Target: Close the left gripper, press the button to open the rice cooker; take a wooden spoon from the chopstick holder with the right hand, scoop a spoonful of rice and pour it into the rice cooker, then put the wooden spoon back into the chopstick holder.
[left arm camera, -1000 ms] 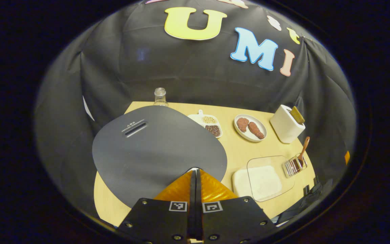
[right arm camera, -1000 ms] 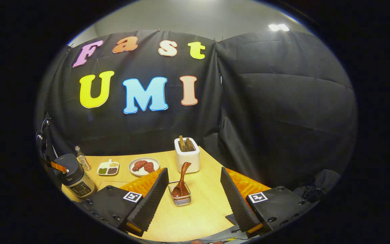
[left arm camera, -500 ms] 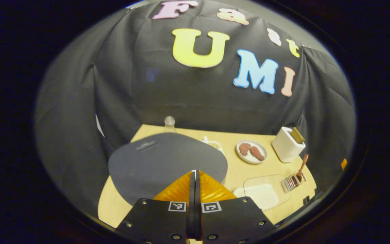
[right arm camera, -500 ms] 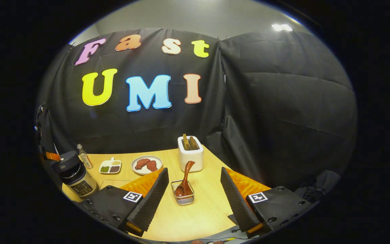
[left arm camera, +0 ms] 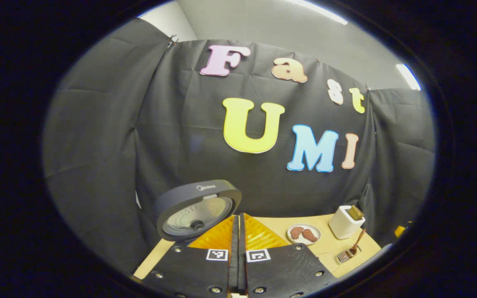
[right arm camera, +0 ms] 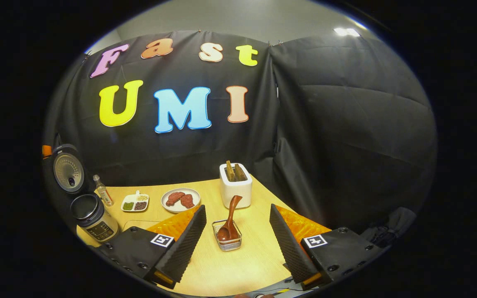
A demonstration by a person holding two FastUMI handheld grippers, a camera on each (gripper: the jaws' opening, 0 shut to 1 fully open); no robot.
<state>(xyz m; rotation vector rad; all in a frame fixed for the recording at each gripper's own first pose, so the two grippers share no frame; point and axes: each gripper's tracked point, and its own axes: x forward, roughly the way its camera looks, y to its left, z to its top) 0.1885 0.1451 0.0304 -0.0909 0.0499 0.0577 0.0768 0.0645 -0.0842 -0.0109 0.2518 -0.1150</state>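
Wooden spoon (right arm camera: 229, 221) stands bowl-down in the wire chopstick holder (right arm camera: 227, 240) on the pale table (right arm camera: 238, 265), its handle leaning up and to the right. Your right gripper (right arm camera: 236, 231) hangs low over the table with its jaws spread wide, the holder sitting between the two fingers (right arm camera: 189, 236) and touching neither. Behind the holder stands a white toaster (right arm camera: 235, 186) with two slices in its slots.

Your left gripper (left arm camera: 237, 225) is clenched, its two fingers pressed flat together with nothing between them, and it is raised clear of the rice cooker (right arm camera: 93, 219). In the left gripper view the cooker's lid (left arm camera: 197, 207) stands tipped up just beyond the fingertips, its pale inner plate facing you. In the right gripper view the same lid (right arm camera: 68, 169) stands upright behind the cooker's body at the table's far left, and the pot's dark mouth is open to the ceiling.

Beside the cooker stand a small clear bottle (right arm camera: 102, 192) and a divided dish of grains (right arm camera: 134, 203). A white plate with two reddish-brown pieces (right arm camera: 180, 200) lies between that dish and the toaster. From the left gripper view the plate (left arm camera: 303, 234), the toaster (left arm camera: 345, 221) and the holder with its spoon (left arm camera: 350, 251) line the table's right side, well apart from your left gripper.
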